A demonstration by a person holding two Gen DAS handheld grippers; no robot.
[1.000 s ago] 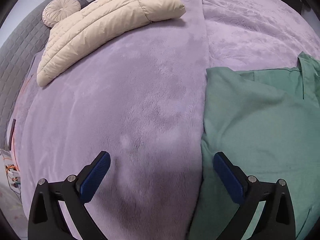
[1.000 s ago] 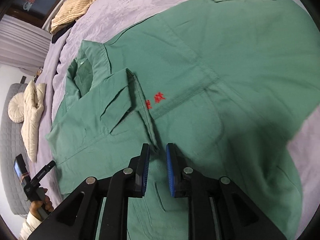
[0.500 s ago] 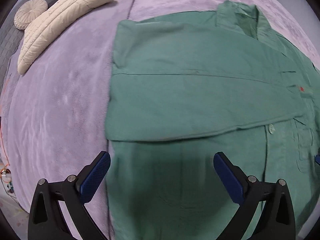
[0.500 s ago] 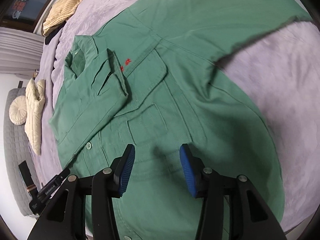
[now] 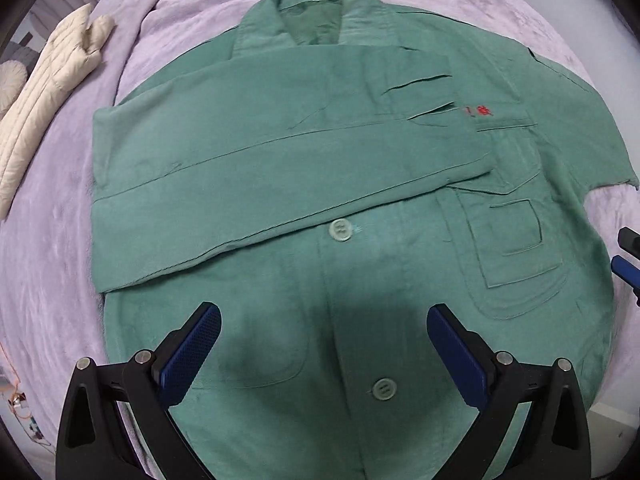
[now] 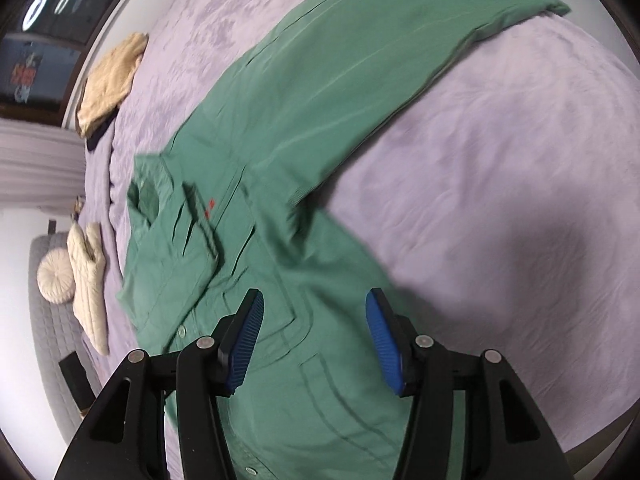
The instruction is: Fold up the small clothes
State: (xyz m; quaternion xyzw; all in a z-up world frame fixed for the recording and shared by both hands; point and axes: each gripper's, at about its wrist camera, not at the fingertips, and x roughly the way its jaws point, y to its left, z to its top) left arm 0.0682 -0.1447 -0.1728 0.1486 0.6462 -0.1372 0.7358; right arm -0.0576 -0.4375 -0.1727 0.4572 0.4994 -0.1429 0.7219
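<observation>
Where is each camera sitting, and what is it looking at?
Left wrist: sits on the left gripper, above the green shirt's front, facing its collar; open blue fingers show.
Right wrist: sits on the right gripper, by the shirt's side, facing its spread sleeve; open fingers show.
Shared: the shirt, purple blanket, cream jacket.

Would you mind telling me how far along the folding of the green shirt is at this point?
One sleeve already lies folded across the chest of the green shirt. Nothing is in hand: the left gripper and right gripper hover open above it. The other sleeve is spread out over the purple blanket, and the body is unfolded.
</observation>
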